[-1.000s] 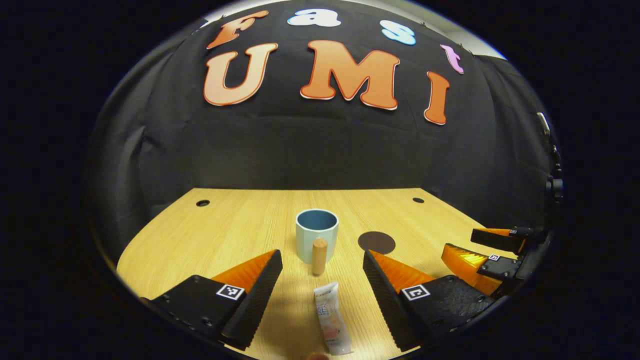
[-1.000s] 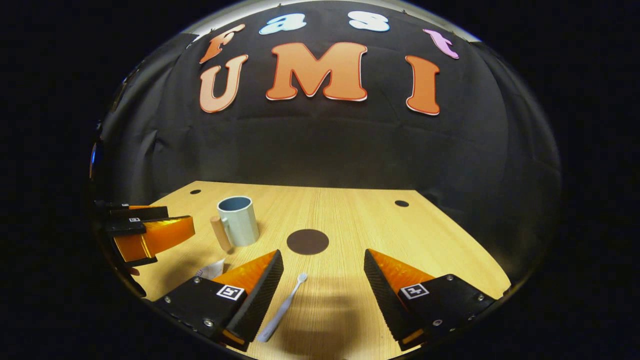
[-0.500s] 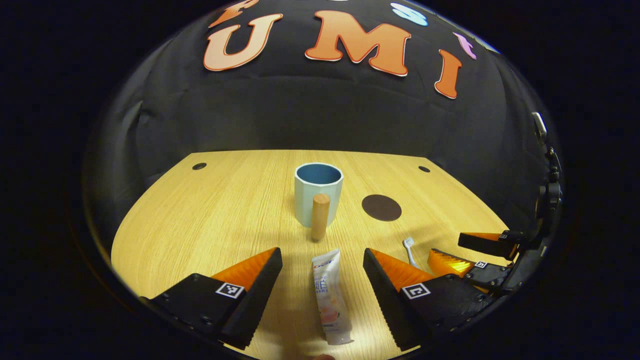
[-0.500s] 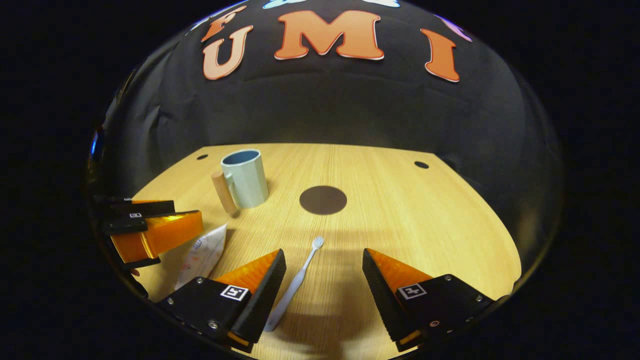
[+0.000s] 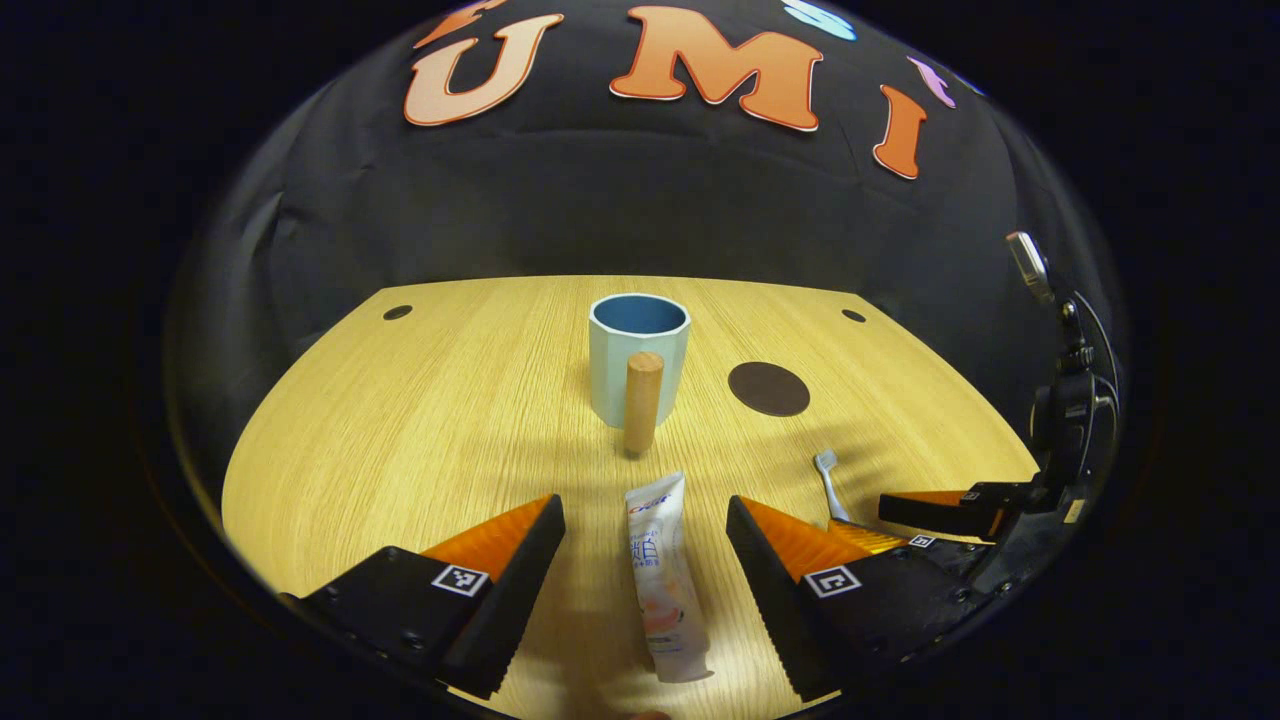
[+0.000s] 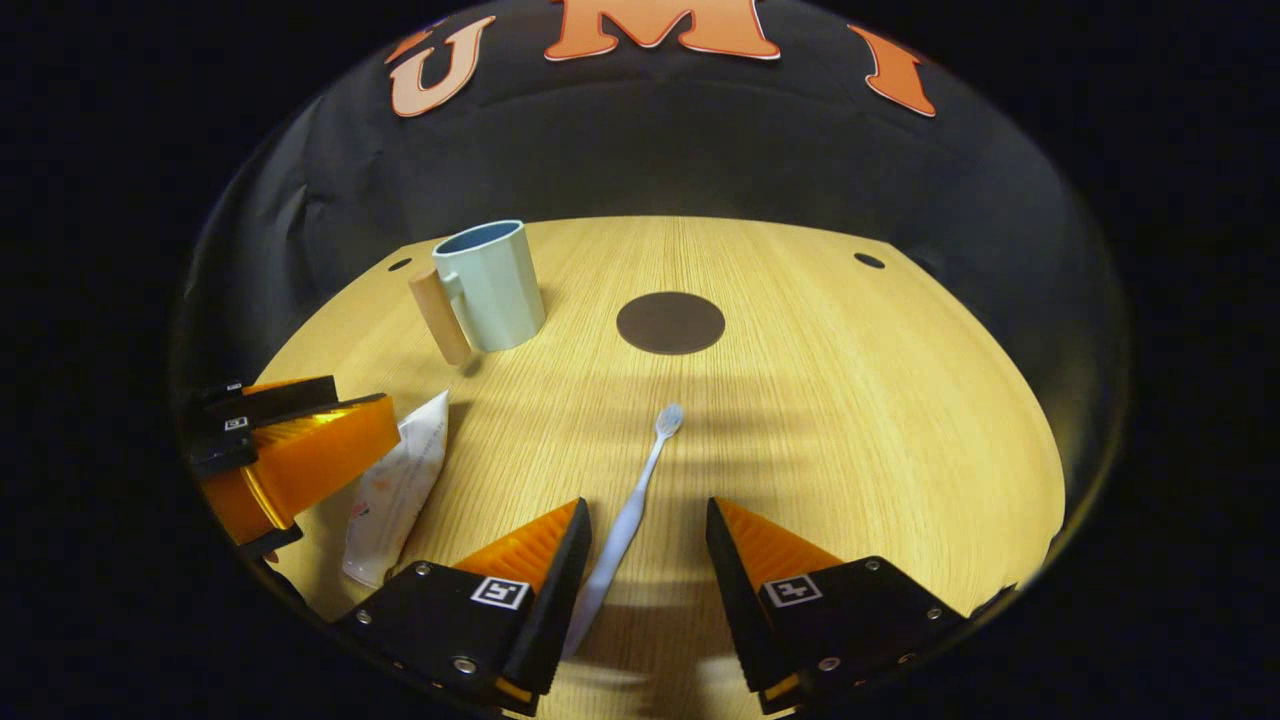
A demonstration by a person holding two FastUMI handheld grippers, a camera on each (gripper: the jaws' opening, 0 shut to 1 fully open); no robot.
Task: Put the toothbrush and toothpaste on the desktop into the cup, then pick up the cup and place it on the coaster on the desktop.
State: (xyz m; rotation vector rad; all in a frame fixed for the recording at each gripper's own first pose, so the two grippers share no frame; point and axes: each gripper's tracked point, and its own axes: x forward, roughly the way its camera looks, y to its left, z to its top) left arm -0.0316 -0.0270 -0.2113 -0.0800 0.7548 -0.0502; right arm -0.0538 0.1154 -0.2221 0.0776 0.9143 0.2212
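Risk: w/ both claws spread, right gripper (image 6: 645, 520) sits prob. off-centre, toothbrush (image 6: 640, 490) at its 11 o'clock finger, so closing may flick it away, while left gripper (image 5: 645, 525) straddles toothpaste (image 5: 662, 575).

Left gripper view: low over desk's (image 5: 420, 400) near edge, facing far wall, cup (image 5: 638, 355) dead ahead. Right gripper view: further right, tilted down more, cup (image 6: 492, 283) far left. Both share desk, cup, coaster (image 5: 768, 388), toothpaste (image 5: 662, 575), toothbrush (image 6: 630, 515).
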